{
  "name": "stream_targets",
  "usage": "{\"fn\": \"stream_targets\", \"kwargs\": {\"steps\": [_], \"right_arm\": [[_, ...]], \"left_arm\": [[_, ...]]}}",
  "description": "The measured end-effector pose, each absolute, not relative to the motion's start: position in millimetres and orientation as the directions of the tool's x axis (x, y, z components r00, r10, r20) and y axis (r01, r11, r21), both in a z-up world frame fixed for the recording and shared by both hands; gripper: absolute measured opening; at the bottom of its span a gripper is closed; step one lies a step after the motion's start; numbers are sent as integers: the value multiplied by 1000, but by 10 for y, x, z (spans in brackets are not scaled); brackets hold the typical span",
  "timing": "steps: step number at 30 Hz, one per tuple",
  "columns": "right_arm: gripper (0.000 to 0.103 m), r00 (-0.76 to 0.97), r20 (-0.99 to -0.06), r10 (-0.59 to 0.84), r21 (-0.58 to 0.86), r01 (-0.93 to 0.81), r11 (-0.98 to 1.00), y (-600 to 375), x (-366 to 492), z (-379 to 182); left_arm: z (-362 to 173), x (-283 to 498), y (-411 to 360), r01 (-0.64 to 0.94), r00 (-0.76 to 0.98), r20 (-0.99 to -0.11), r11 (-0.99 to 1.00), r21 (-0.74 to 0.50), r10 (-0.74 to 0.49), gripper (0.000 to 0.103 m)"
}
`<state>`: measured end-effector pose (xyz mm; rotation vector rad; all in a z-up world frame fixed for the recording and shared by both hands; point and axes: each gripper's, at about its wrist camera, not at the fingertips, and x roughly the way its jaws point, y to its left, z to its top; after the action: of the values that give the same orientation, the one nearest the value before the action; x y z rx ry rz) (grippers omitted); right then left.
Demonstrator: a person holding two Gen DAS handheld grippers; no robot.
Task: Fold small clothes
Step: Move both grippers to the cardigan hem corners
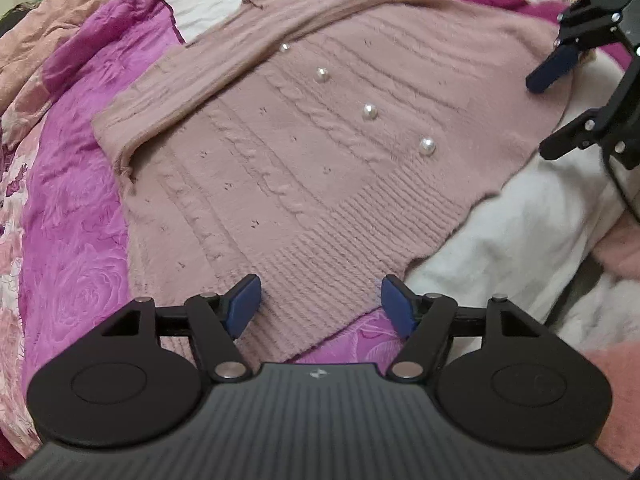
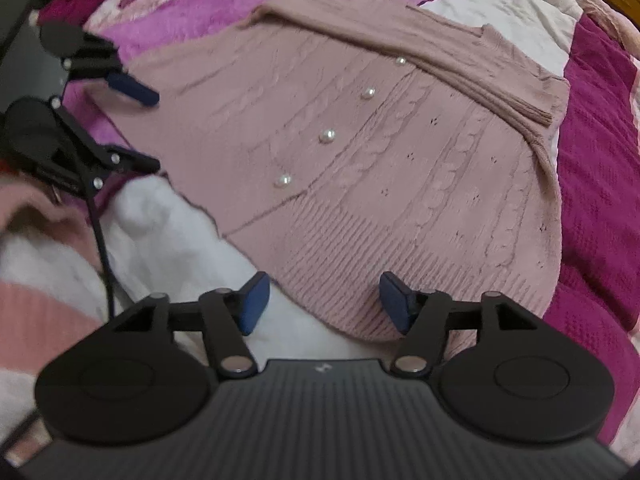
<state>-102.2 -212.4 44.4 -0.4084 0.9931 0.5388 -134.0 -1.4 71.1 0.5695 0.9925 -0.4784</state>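
A dusty-pink cable-knit cardigan [image 1: 304, 148] with pearl buttons [image 1: 370, 112] lies flat on the bed, one sleeve [image 1: 224, 68] folded across its upper part. My left gripper [image 1: 320, 304] is open and empty just above the ribbed hem. The cardigan also shows in the right wrist view [image 2: 380, 152]. My right gripper [image 2: 324, 300] is open and empty over the hem's other corner. Each gripper appears in the other's view, the right one [image 1: 556, 108] at the far right edge and the left one [image 2: 148, 132] at the left, both open.
The cardigan rests on a magenta and pink floral quilt [image 1: 80, 216]. A white fluffy garment [image 1: 516, 240] lies beside the hem, also in the right wrist view [image 2: 168, 248]. A dark magenta blanket [image 2: 600, 184] lies on the right. A cable [image 2: 102, 248] hangs from the left gripper.
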Motion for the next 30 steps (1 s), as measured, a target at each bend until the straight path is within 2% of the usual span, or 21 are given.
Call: {"fn": "stream_targets", "kwargs": {"steps": [6, 15, 21, 26, 30], "right_arm": [[63, 479, -861, 171, -221, -655, 723, -2008, -1136, 307], [63, 581, -806, 111, -348, -617, 706, -1834, -1022, 163], [60, 626, -768, 138, -340, -580, 740, -1850, -952, 237], [61, 522, -835, 173, -244, -634, 734, -1916, -935, 231], [61, 506, -849, 154, -304, -705, 640, -1902, -1085, 178]], "left_arm": [[637, -1284, 30, 613, 447, -886, 764, 201, -126, 79], [692, -1286, 73, 595, 417, -887, 797, 101, -199, 79], [636, -1274, 33, 614, 420, -889, 779, 129, -184, 81], [636, -1264, 41, 635, 400, -900, 760, 136, -174, 82], [696, -1267, 107, 650, 378, -904, 753, 103, -202, 82]]}}
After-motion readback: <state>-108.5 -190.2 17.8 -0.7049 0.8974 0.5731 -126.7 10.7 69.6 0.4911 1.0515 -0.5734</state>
